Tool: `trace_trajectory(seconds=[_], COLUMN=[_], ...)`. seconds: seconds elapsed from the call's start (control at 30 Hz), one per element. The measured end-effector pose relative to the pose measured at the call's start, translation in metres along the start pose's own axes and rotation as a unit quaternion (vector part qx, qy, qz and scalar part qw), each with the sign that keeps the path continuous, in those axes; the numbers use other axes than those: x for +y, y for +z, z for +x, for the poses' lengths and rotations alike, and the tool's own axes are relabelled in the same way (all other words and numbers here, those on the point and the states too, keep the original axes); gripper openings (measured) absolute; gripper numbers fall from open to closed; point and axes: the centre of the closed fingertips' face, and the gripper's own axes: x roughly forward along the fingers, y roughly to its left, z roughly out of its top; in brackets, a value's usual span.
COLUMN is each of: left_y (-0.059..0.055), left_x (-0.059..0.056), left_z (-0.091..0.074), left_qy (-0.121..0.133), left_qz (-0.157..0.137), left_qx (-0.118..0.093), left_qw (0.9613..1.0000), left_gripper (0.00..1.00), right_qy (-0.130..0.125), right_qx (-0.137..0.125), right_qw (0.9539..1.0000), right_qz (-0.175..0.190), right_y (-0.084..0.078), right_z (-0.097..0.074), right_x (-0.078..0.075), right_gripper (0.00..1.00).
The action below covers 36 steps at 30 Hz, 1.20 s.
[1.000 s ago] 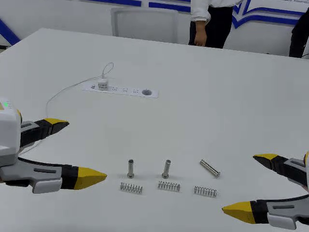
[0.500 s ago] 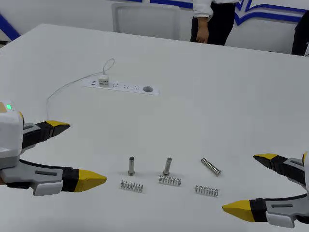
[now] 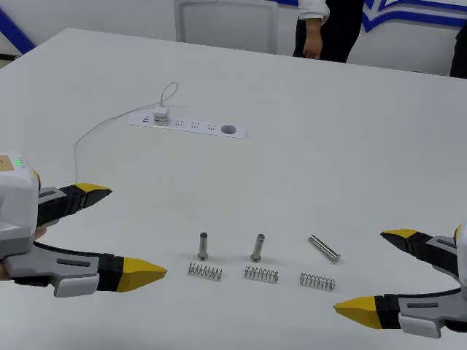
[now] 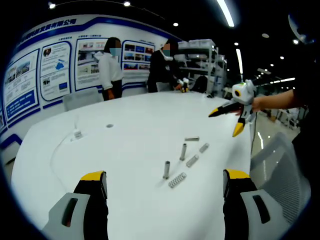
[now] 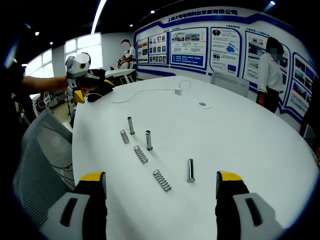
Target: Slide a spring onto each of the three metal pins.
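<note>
Two metal pins stand upright on the white table, the left pin and the middle pin; a third pin lies flat to their right. In front of each lies a spring: left spring, middle spring, right spring. My left gripper is open at the left, well apart from the parts. At the lower right my right gripper is open, a little right of the right spring. The left gripper view has the pins and springs ahead; the right gripper view has the lying pin and nearest spring.
A white power strip with a plugged adapter and a looping white cable lies farther back on the table. A chair and a standing person are beyond the far edge. A mesh chair stands beside the table.
The head camera has tilted, so the whole scene has shifted a little. Both grippers stay open in about the same places, and the pins and springs have not moved.
</note>
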Motion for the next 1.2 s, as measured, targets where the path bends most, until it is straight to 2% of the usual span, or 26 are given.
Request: trace_trajectory(seconds=[0.27,0.4,0.5,0.6,0.9,0.97,1.1,1.2], left_y=[-0.005,-0.003,-0.009,-0.013,-0.019,-0.018,-0.015,-0.013], left_x=[-0.001,0.002,0.000,-0.001,-0.001,0.000,0.002,0.002], left_z=[0.002,0.002,0.003,0.004,0.005,0.006,0.005,0.005], left_qy=[0.001,0.006,0.002,0.000,0.003,0.004,0.012,0.011], left_qz=[-0.002,-0.014,-0.004,-0.004,-0.013,-0.015,-0.017,-0.019], left_qx=[0.007,-0.004,0.012,0.017,0.020,0.018,0.012,0.009], left_qw=[1.0000,0.9999,0.9999,0.9998,0.9997,0.9997,0.9997,0.9997], left_gripper=[0.97,0.96,0.96,0.96,0.96,0.96,0.97,0.97], right_qy=[-0.004,-0.012,-0.013,-0.012,-0.015,-0.022,-0.053,-0.060], right_qx=[0.000,-0.001,0.002,0.006,0.021,0.020,0.013,0.013], right_qw=[1.0000,0.9999,0.9999,0.9999,0.9996,0.9995,0.9985,0.9981], right_qz=[0.003,0.005,0.008,0.004,-0.009,-0.010,-0.006,0.004], right_y=[0.001,0.001,0.000,-0.001,-0.005,-0.002,0.004,0.006], right_z=[0.003,0.004,0.005,0.007,0.012,0.014,0.020,0.027], right_x=[-0.004,-0.009,-0.011,-0.010,-0.013,-0.017,-0.033,-0.040], right_gripper=[0.89,0.87,0.84,0.84,0.75,0.72,0.68,0.62])
